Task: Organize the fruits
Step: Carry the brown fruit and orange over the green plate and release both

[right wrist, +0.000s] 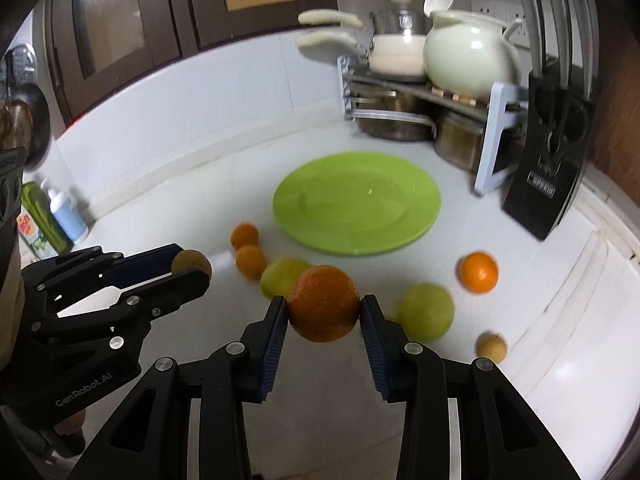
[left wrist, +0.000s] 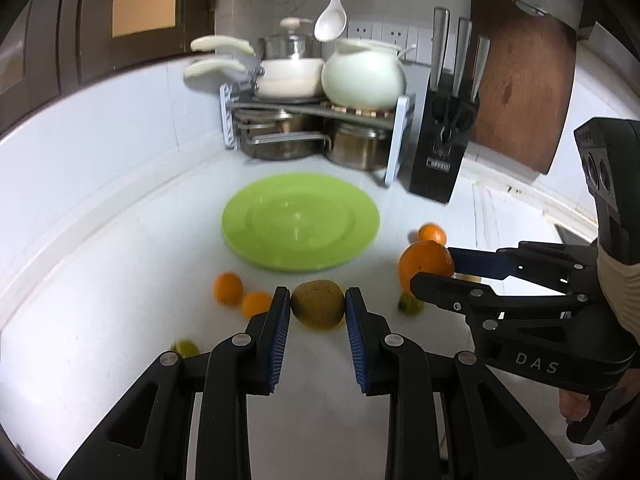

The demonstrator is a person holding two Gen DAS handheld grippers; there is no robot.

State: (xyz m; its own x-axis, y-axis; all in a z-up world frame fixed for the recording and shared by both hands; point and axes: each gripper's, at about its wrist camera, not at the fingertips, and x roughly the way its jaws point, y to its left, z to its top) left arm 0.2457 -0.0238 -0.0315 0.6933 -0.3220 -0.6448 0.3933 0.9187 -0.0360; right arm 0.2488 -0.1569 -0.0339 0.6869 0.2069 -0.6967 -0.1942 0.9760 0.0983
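white kitchen counter carries an empty green plate. left gripper pinches a brown kiwi; right gripper pinches an orange. remaining loose fruits lie beside the plate, none yet placed.

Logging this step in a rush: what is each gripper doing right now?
Left gripper: shut on the brown fruit.
Right gripper: shut on the large orange.
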